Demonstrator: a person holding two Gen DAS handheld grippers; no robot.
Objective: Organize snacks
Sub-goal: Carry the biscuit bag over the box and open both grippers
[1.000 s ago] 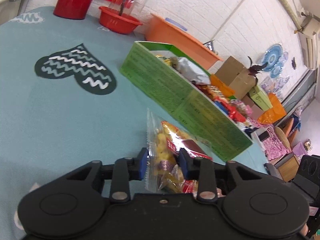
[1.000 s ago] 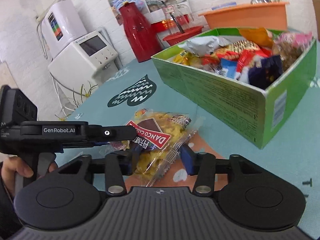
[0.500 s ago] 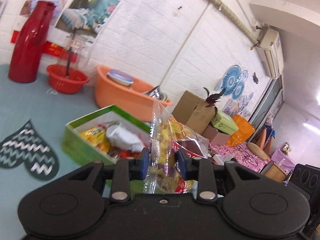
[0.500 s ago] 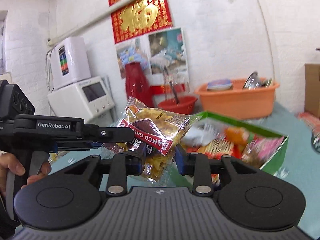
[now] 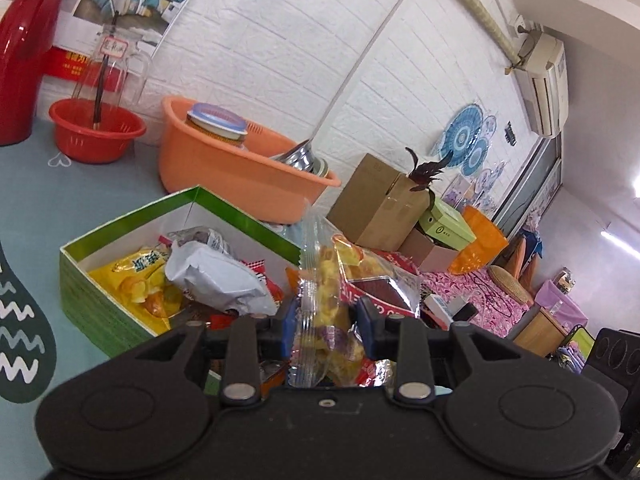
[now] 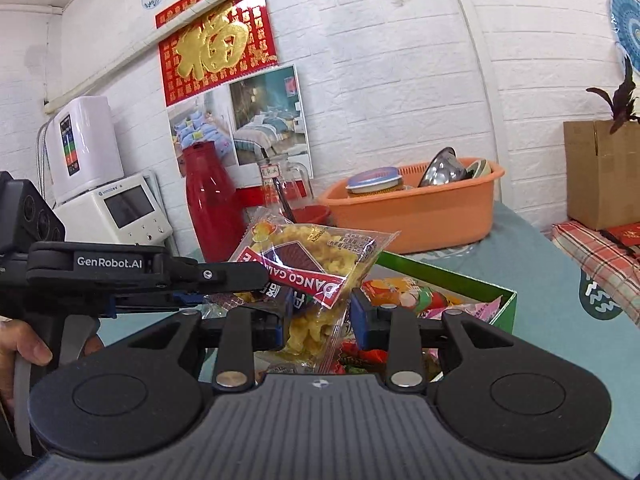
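The bench [image 5: 28, 216] has a blue-green cloth, by a white brick wall [image 6: 380, 80]. An orange tub [image 5: 236, 172] sits at its far edge. Both tools, left tool [image 5: 326, 322] and right tool [image 6: 318, 320], pinch one snack bag [image 6: 316, 268] over the green box [image 5: 100, 312]; the left tool's jaws have just been opening slightly.

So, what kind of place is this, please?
Probably a lived-in home, not a lab: a table with a green snack box, an orange basin of dishes, a red calendar on the wall and an air conditioner.

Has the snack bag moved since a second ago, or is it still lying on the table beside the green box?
Yes. The snack bag has come up off the table; held by both grippers, it now hangs above the green box instead of lying beside it.
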